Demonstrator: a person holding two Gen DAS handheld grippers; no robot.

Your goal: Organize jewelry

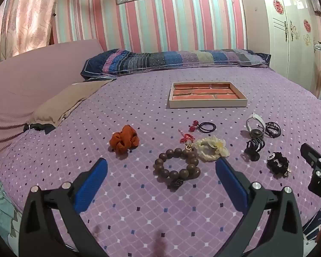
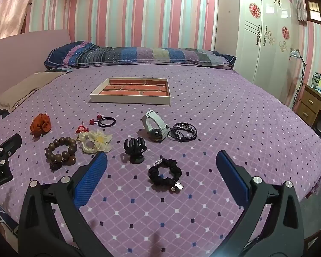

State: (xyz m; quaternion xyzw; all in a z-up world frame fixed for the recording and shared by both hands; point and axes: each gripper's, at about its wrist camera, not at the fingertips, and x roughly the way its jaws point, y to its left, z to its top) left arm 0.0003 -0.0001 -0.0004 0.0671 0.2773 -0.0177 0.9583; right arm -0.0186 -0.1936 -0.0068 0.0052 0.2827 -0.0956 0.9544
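Note:
A shallow tray (image 1: 207,103) (image 2: 130,101) with a brick-pattern liner lies empty on the purple bedspread. In front of it lie an orange scrunchie (image 1: 124,139) (image 2: 40,125), a brown bead bracelet (image 1: 177,168) (image 2: 61,151), a cream flower band (image 1: 211,147) (image 2: 96,141), a black hair tie with red balls (image 1: 204,126) (image 2: 103,121), a red knot charm (image 1: 186,138), a black claw clip (image 1: 254,147) (image 2: 134,148), a white-strap watch (image 1: 255,125) (image 2: 154,126), a dark cord bracelet (image 1: 272,129) (image 2: 184,131) and a black scrunchie with charms (image 1: 278,163) (image 2: 165,174). My left gripper (image 1: 161,167) is open above the bead bracelet. My right gripper (image 2: 161,160) is open above the black scrunchie.
A patchwork pillow (image 1: 175,61) lies along the striped wall. A tan cushion (image 1: 68,102) and a pink headboard (image 1: 32,72) are at the left. A white wardrobe (image 2: 267,42) and a wooden desk (image 2: 312,105) stand at the right beyond the bed edge.

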